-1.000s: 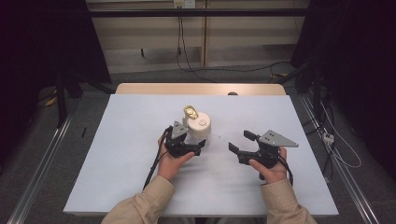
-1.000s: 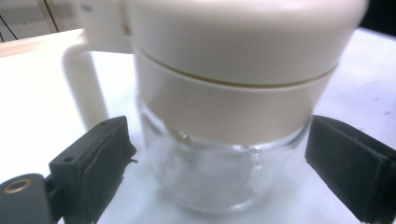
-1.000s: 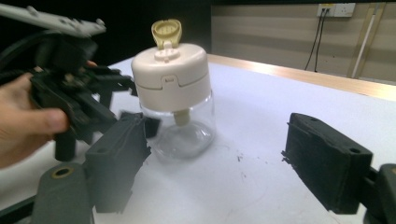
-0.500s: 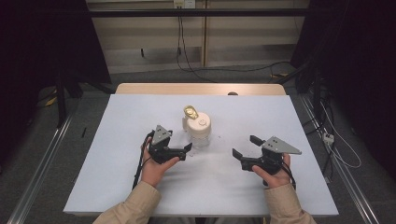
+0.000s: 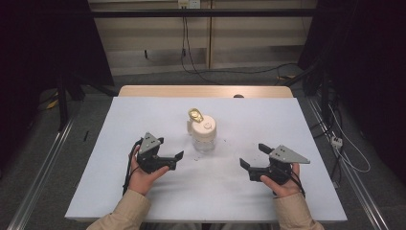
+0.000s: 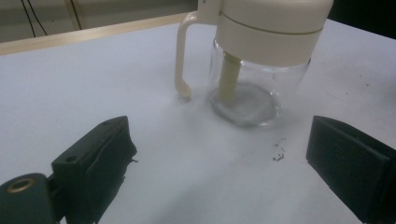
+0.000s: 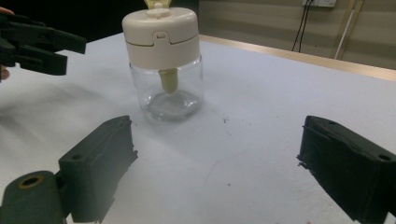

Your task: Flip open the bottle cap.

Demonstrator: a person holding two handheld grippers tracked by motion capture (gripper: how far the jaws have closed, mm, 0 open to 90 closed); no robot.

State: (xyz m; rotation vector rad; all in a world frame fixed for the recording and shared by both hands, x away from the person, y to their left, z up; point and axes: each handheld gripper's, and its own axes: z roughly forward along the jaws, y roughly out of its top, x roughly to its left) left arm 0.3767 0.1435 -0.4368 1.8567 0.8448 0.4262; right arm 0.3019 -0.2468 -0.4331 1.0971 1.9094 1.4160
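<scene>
A clear glass jar (image 5: 203,136) with a cream lid stood upright at mid-bench (image 5: 119,120). The left tool (image 5: 168,154) and right tool (image 5: 253,156) flanked it nearer, apart from it, each spread and holding nothing.

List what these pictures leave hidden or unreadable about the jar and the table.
- Jar: in the left gripper view the frame's top edge cuts off the lid's top.
- Gold piece on the lid: too small in the high view to identify; in the right gripper view the top edge crops it.
- Dark specks on the table: too small to tell what they are.
</scene>
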